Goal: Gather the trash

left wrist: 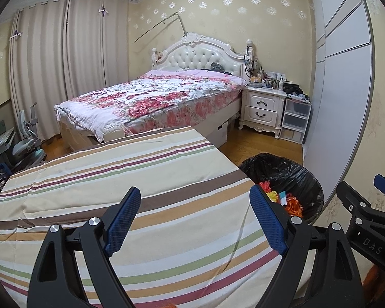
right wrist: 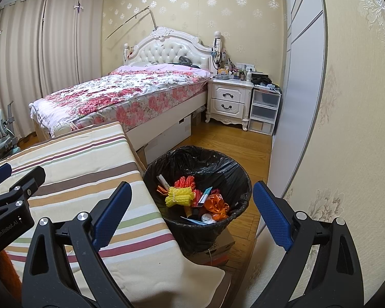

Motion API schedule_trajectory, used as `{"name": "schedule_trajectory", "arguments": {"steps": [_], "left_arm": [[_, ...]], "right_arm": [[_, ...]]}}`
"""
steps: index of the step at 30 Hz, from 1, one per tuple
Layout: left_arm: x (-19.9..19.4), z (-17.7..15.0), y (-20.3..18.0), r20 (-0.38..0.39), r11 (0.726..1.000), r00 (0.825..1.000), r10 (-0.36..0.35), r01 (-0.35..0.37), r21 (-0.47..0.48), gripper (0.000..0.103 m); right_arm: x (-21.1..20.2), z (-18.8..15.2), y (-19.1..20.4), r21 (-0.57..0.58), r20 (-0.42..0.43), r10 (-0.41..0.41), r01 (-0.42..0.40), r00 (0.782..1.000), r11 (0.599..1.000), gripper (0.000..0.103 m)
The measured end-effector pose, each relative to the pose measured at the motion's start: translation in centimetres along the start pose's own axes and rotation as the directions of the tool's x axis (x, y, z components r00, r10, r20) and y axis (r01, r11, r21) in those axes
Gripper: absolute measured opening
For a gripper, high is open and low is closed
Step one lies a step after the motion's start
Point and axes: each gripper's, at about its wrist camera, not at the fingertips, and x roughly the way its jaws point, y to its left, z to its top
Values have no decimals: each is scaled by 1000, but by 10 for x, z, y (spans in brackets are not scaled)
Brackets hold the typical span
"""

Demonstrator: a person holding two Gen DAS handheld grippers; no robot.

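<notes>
Trash already in the bin, both tongs empty.

Left wrist view: left gripper (left wrist: 195, 215) hovers with its fingers apart over the striped cloth (left wrist: 131, 179), holding nothing; the bin (left wrist: 308, 177) with black liner stands at the right. Right wrist view: right gripper (right wrist: 192, 215) is also spread wide and empty above the bin (right wrist: 233, 177), where the trash (right wrist: 192, 197) lies, yellow foam net (right wrist: 178, 195) and orange wrapper (right wrist: 217, 205). These pieces look light, soft and crushable; I would pinch each one gently at its middle.
</notes>
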Motion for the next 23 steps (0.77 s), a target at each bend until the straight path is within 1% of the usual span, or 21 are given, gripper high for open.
{"name": "schedule_trajectory", "arguments": {"steps": [4, 9, 16, 23], "left_arm": [[1, 1, 3, 4, 1000, 1000, -3, 3, -24, 84], [6, -1, 7, -24, 998, 999, -29, 28, -52, 85], [8, -2, 6, -26, 1000, 1000, -4, 4, -15, 85], [22, -7, 29, -77, 999, 997, 24, -26, -25, 85]], "right_arm": [[0, 0, 0, -1, 0, 1, -1, 1000, 1000, 93], [0, 0, 0, -1, 1, 1, -1, 1000, 1000, 93], [2, -1, 2, -6, -2, 6, -6, 1000, 1000, 93], [6, -7, 17, -32, -16, 31, -32, 999, 999, 93]]}}
